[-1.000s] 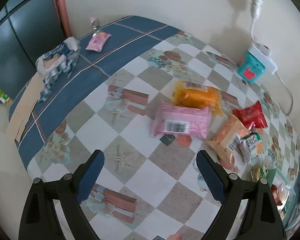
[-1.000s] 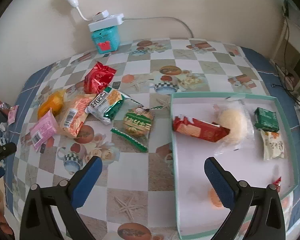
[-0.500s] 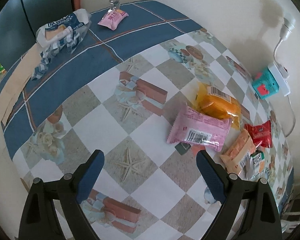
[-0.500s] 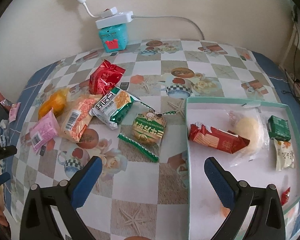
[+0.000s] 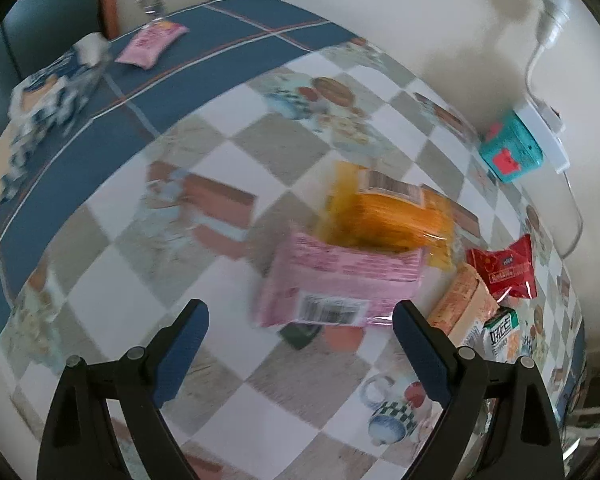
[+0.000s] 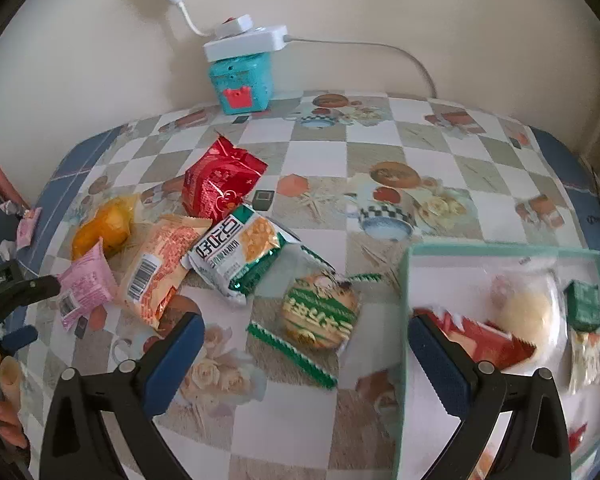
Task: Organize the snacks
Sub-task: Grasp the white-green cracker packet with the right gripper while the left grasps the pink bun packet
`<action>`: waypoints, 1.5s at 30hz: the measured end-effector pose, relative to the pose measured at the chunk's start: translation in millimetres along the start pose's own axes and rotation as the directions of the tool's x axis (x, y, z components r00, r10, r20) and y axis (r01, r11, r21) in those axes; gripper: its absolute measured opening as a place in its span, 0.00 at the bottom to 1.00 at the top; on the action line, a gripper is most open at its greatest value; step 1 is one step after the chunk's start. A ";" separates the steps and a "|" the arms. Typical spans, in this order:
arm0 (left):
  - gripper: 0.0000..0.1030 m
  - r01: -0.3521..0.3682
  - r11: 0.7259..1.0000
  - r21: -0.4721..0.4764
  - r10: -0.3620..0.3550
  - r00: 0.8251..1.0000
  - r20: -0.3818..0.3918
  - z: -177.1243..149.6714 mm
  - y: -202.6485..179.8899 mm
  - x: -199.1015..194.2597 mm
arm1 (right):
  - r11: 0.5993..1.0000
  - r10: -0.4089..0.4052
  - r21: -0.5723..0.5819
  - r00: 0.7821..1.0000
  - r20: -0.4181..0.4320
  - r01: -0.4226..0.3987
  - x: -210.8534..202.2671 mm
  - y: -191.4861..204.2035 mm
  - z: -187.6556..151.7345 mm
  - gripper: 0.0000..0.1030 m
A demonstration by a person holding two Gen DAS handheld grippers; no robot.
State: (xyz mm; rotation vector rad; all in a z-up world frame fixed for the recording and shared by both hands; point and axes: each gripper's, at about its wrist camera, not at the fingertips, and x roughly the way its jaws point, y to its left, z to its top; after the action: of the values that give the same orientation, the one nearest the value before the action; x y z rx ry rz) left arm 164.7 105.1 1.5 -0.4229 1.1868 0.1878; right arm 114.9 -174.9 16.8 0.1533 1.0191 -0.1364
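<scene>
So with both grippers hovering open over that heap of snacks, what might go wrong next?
The pink packet overlaps the orange packet, so the left hand-held gripper may drag both. The right hand-held gripper hangs above the round cracker pack, which might crush. The tray rim could snag a packet.

Black gripper [image 5: 300, 320] (blue pads [image 5: 182, 350])

Cream wall [image 6: 380, 8], checkered tablecloth [image 6: 380, 152] with blue border, white power strip [image 6: 246, 42] on teal box [image 6: 242, 80]
</scene>
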 end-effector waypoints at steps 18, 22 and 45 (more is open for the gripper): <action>0.91 -0.015 0.998 0.064 0.012 0.999 0.050 9.0 -18.7 21.2 | 0.968 -0.028 -0.251 0.999 -0.039 0.017 39.5 39.3 33.1 1.00; 0.91 0.006 0.998 0.070 -0.009 0.999 0.047 10.1 -22.2 22.9 | 0.963 -0.013 -0.271 0.997 -0.073 -0.008 52.3 43.7 36.5 1.00; 0.91 -0.029 0.992 0.122 0.024 0.999 0.043 6.3 -35.8 39.5 | 0.934 -0.025 -0.357 0.993 -0.118 -0.019 74.4 60.1 37.4 0.79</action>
State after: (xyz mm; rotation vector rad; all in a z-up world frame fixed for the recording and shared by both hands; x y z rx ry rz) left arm 197.6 72.2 -25.2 -0.2944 1.1567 0.1445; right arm 195.7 -126.3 -23.8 -0.1750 1.1482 0.0587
